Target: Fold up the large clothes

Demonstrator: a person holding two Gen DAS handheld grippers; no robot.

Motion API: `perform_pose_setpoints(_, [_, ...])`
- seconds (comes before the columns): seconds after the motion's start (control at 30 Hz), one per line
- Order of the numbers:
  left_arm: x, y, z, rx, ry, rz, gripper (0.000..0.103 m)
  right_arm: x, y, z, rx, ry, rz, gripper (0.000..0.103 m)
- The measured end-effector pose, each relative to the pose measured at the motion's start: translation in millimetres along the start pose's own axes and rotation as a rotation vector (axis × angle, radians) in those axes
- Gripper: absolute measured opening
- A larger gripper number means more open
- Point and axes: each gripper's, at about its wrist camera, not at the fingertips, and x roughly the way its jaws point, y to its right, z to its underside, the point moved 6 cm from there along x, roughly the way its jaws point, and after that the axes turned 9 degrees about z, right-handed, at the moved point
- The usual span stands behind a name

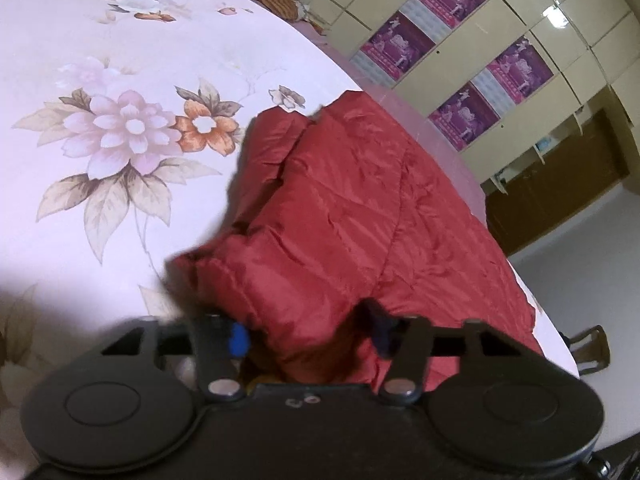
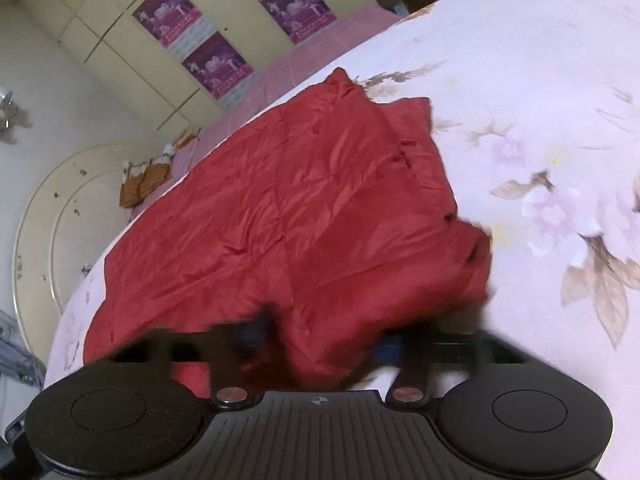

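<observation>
There are 2 cameras, 1 on each gripper, and each looks forward along its own fingers. The left wrist camera sits low and very close to the red jacket [image 1: 352, 208]. It looks across the flowery bed sheet [image 1: 100, 80] toward the cream cupboards [image 1: 560, 40]. The right wrist camera is just as low and close. It looks over the same red jacket [image 2: 280, 216] toward the same cupboards [image 2: 104, 40]. Both views share the jacket, the sheet [image 2: 540, 100] and the purple posters [image 1: 520, 68] [image 2: 216, 64].

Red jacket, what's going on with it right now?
Left gripper and right gripper each bunched in the red jacket. Jacket partly folded on flowered bedsheet. Nothing blocking.
</observation>
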Motion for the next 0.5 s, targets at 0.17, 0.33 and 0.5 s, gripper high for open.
perform_pose_setpoints(0.17, [-8.4,11.5,1.3,0.06,-0.007,-0.027,0.021,-13.6,-9.9,-3.5,-0.07,0.03,0.006,0.018])
perform_pose_setpoints(0.33, [-36.5,23.3,3.8,0.104,-0.017,-0.026,0.018,-44.3,-17.8,3.3,-0.144,0.049,0.008,0.016])
perform_pose_setpoints(0.5, [-87.6,18.8,32.1,0.152,-0.068,-0.015,0.018,-93.9,-13.2,42.1,-0.166,0.027,0.002,0.016])
